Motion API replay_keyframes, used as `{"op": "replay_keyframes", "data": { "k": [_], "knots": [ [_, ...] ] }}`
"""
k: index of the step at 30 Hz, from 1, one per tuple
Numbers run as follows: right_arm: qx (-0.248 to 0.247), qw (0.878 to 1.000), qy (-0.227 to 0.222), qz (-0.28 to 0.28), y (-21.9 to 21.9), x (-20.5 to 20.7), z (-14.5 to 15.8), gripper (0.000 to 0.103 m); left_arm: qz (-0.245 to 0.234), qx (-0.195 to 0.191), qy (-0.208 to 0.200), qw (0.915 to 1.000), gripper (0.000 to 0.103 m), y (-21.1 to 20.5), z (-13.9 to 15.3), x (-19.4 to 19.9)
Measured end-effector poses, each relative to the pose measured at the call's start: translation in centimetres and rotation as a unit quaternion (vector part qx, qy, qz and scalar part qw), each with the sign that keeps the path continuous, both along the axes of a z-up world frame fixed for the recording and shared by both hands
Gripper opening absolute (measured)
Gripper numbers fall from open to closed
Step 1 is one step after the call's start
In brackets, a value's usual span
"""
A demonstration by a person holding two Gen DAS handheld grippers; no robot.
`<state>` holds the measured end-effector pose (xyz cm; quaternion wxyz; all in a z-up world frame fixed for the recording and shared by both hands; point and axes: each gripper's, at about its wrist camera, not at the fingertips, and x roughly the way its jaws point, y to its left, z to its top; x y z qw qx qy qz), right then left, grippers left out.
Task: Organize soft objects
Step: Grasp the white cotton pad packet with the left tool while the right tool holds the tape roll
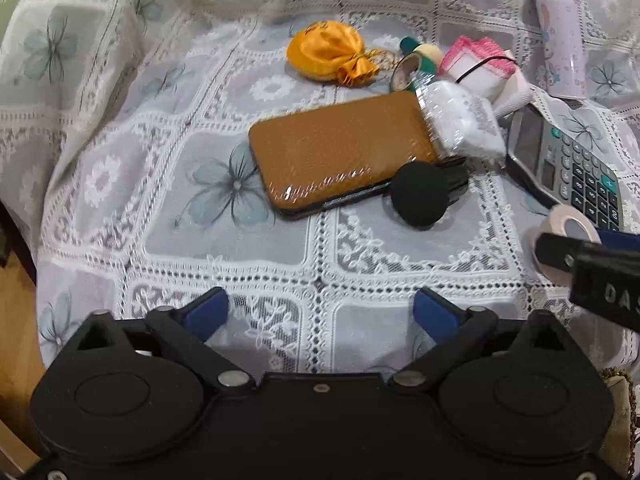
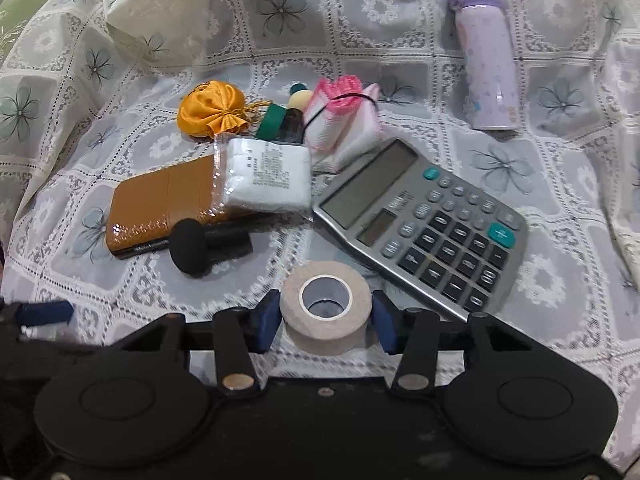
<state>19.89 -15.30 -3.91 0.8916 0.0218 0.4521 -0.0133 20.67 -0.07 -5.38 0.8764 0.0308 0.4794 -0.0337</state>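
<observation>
My right gripper point(image 2: 326, 318) is shut on a roll of beige cloth tape point(image 2: 326, 308), one blue pad on each side, just above the lace cloth. The roll point(image 1: 568, 230) and the right gripper also show at the right edge of the left wrist view. My left gripper point(image 1: 322, 314) is open and empty over bare cloth. Beyond it lie an orange satin pouch point(image 1: 326, 52), a black foam puff point(image 1: 420, 194), a wrapped white gauze pack point(image 1: 460, 120) and a pink-edged folded cloth point(image 1: 478, 66).
A brown wallet point(image 1: 340, 152) lies mid-table under the gauze pack. A grey calculator point(image 2: 424, 220) sits right of the tape. A purple bottle point(image 2: 486, 56) lies at the back right. A green-capped bottle point(image 2: 280, 122) lies by the pouch. The table edge drops at left point(image 1: 24, 280).
</observation>
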Motion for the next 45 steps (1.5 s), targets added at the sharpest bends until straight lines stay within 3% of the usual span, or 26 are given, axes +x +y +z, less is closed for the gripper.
{"op": "replay_keyframes", "data": {
  "k": [12,18,32,34,35,36,38,45],
  "knots": [
    [-0.006,1.000,-0.007,-0.025,-2.2,-2.6,0.4,0.048,-0.030,-0.028,-0.054,0.9977,0.092,-4.0,4.2,3.9],
    [-0.016,1.000,-0.017,-0.019,-1.9,-2.8,0.2,0.048,-0.020,-0.058,-0.047,0.9970,0.092,-5.3,4.8,7.4],
    [-0.004,1.000,-0.017,-0.021,-2.2,-2.8,-0.2,0.048,-0.005,-0.005,-0.047,0.9989,0.093,-10.0,3.2,9.7],
    [-0.003,1.000,-0.017,-0.021,-2.3,-2.8,-0.3,0.048,-0.002,0.003,-0.042,0.9991,0.087,-10.2,2.8,10.0],
    [-0.003,1.000,-0.017,-0.021,-2.3,-2.8,-0.3,0.048,0.000,0.004,-0.038,0.9993,0.076,-10.2,2.7,10.2],
    [-0.003,1.000,-0.017,-0.021,-2.3,-2.8,-0.3,0.048,-0.001,-0.002,-0.032,0.9995,0.054,-10.0,2.6,10.2],
    [-0.003,1.000,-0.017,-0.021,-2.3,-2.8,-0.3,0.048,-0.006,-0.027,-0.018,0.9995,0.053,-9.6,2.6,10.2],
    [-0.004,1.000,-0.013,-0.025,-2.2,-2.9,-0.7,0.048,-0.023,-0.043,-0.041,0.9980,0.053,-7.5,5.4,7.5]
  ]
}}
